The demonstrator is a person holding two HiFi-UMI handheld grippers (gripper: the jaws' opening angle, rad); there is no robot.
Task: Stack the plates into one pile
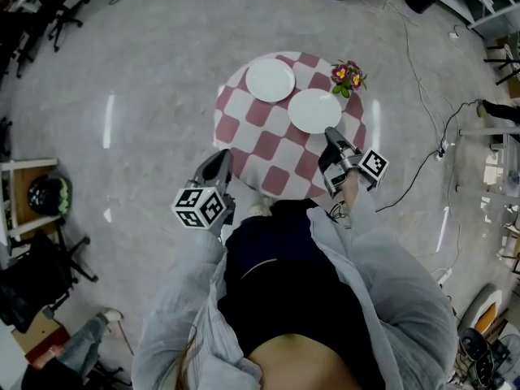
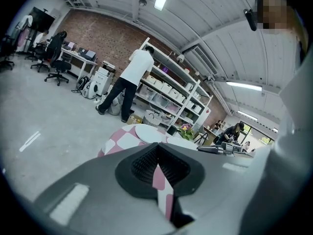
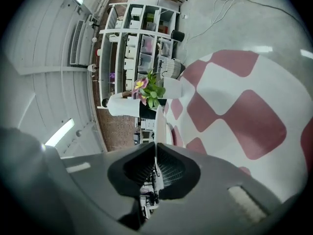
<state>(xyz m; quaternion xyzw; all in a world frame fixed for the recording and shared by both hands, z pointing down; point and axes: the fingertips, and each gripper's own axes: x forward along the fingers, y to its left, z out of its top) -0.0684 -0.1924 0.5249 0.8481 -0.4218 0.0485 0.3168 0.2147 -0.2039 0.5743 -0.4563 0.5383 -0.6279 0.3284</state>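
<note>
Two white plates lie on a round table with a pink-and-white checked cloth (image 1: 268, 145). The far plate (image 1: 270, 80) sits toward the table's far side. My right gripper (image 1: 331, 139) is shut on the near rim of the nearer plate (image 1: 314, 110). In the right gripper view that plate (image 3: 160, 126) runs edge-on out from between the pads, clear of the cloth (image 3: 234, 106). My left gripper (image 1: 219, 165) hovers at the table's near left edge, shut with nothing in it. The left gripper view looks across the table at the far plate (image 2: 149, 133).
A small pot of flowers (image 1: 348, 76) stands at the table's far right edge, just beyond the held plate. Cables trail over the grey floor to the right. A person (image 2: 128, 80) stands at shelving in the background; office chairs stand at the left.
</note>
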